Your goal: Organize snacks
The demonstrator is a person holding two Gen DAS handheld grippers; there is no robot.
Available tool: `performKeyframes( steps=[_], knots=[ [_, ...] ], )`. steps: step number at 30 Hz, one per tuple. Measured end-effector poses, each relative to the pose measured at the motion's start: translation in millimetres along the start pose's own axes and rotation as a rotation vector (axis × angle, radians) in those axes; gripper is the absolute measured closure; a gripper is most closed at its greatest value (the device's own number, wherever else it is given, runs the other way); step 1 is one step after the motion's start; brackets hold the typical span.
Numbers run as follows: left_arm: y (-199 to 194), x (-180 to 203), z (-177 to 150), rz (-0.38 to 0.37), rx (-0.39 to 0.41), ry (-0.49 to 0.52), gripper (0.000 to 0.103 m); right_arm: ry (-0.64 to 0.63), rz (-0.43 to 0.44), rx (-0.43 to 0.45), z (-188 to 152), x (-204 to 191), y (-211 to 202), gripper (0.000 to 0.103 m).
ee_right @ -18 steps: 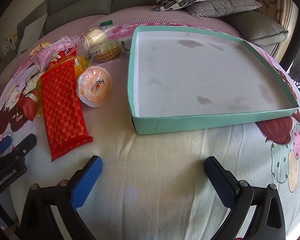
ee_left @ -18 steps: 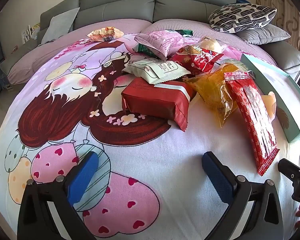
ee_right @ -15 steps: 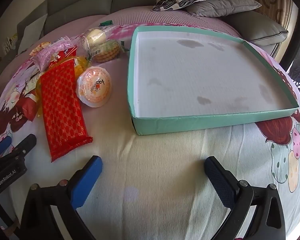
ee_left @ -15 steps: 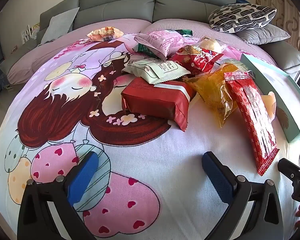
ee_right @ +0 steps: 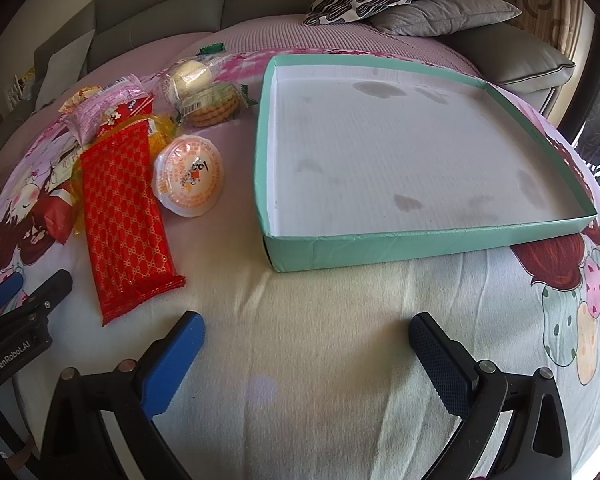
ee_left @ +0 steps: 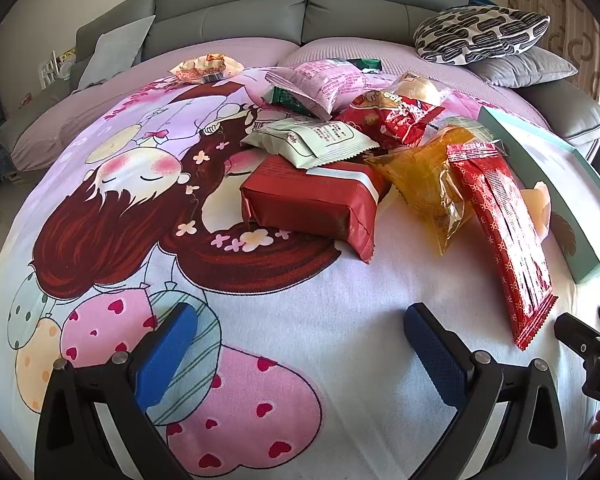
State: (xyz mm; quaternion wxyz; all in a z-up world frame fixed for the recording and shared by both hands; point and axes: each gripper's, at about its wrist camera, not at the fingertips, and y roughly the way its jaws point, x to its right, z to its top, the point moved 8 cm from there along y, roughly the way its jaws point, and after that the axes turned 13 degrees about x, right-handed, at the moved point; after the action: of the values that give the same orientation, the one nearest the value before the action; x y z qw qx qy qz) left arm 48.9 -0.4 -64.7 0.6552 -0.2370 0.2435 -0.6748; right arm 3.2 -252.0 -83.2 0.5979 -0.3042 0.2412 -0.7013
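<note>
— On the bed, has anything shifted in the last half second?
— Nothing; the snack pile [ee_left: 340,148] lies as before, just left of the teal tray [ee_right: 428,240], which holds nothing yet
— And the grippers?
— Left hand-held gripper [ee_left: 300,344] and right hand-held gripper [ee_right: 306,344] both hover with jaws wide apart, gripping nothing
— So sorting hasn't begun?
— I'd judge not; the long red packet [ee_right: 126,216] is nearest for a first pick
</note>
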Motion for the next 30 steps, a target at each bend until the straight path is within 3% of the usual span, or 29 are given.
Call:
performKeyframes(
  steps=[13,21,30],
  knots=[
    [0.9,0.9,-3.9,-0.014,-0.039,-0.002,0.0,0.001,-0.002,0.001,-0.8,-0.9,-0.6,0.0],
    [0.5,2.0,-3.1,0.002,-0.026,0.016,0.0,-0.005,-0.002,0.009,2.6,1.1,-0.7,0.0],
    [-1.1,2.4,-2.9,-0.029,-0.015,-0.021,0.0,0.013,0.025,0.021,4.2,-2.4,1.2,0.0]
  ],
)
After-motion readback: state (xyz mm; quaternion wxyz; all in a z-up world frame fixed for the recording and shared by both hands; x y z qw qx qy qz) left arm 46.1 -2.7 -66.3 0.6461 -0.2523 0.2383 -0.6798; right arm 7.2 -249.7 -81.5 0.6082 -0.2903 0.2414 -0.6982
